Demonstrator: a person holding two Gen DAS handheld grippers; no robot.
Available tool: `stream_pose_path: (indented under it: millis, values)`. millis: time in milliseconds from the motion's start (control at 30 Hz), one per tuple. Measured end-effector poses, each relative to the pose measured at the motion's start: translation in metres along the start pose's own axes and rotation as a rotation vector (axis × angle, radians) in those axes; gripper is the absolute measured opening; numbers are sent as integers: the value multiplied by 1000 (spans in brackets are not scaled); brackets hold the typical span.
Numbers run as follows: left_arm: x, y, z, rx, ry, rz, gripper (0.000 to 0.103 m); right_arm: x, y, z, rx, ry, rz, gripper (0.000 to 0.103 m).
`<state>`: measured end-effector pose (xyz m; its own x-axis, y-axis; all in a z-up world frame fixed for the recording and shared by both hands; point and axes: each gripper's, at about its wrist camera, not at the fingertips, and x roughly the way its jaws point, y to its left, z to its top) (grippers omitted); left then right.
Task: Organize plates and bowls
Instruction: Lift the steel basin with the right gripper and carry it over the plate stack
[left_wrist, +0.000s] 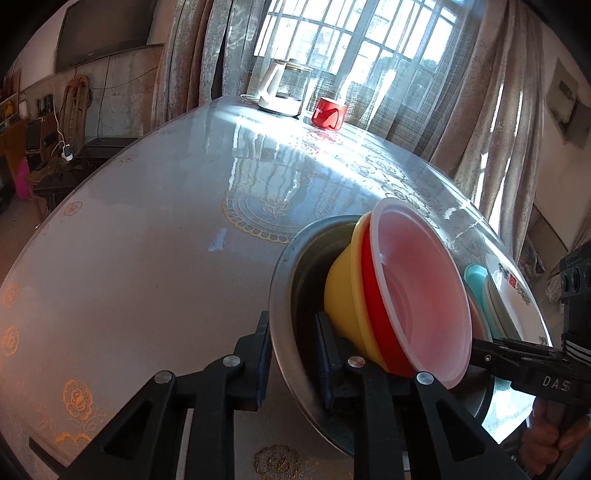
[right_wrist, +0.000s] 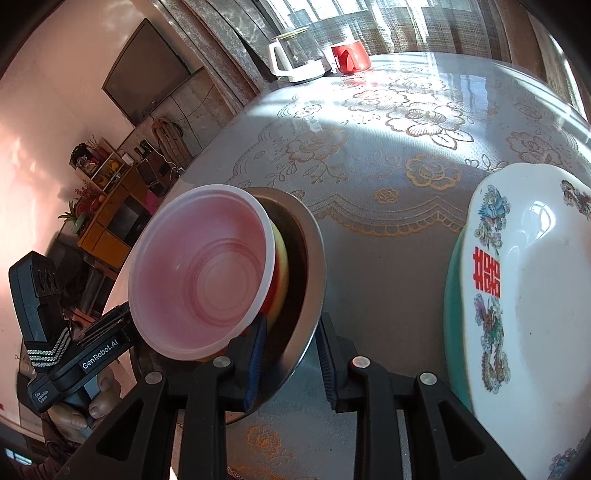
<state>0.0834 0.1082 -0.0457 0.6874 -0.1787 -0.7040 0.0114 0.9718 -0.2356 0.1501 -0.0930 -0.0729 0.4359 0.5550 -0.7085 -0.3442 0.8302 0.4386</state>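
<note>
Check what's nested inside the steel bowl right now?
Inside the steel bowl: a yellow bowl, then a red bowl, then a translucent plastic bowl, which looks empty. The steel bowl's floor is covered by the stack, so anything under it can't be seen.

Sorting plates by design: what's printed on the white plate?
Red double-happiness character, dragon motifs on the white plate; right wrist view.

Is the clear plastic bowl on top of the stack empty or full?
Empty. Through the clear bowl only its own ringed bottom and the red bowl beneath show.
</note>
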Motion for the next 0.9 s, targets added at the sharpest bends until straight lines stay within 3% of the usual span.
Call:
stream_pose_path:
  millis: [133,900]
  values:
    - [-3,0,-3,13,-5,-24,17,2,7,0,-38,-11,-45,24]
    - [-29,-29,1,65,-62,-35,18,-38,4,-6,-38,-100,-44,23]
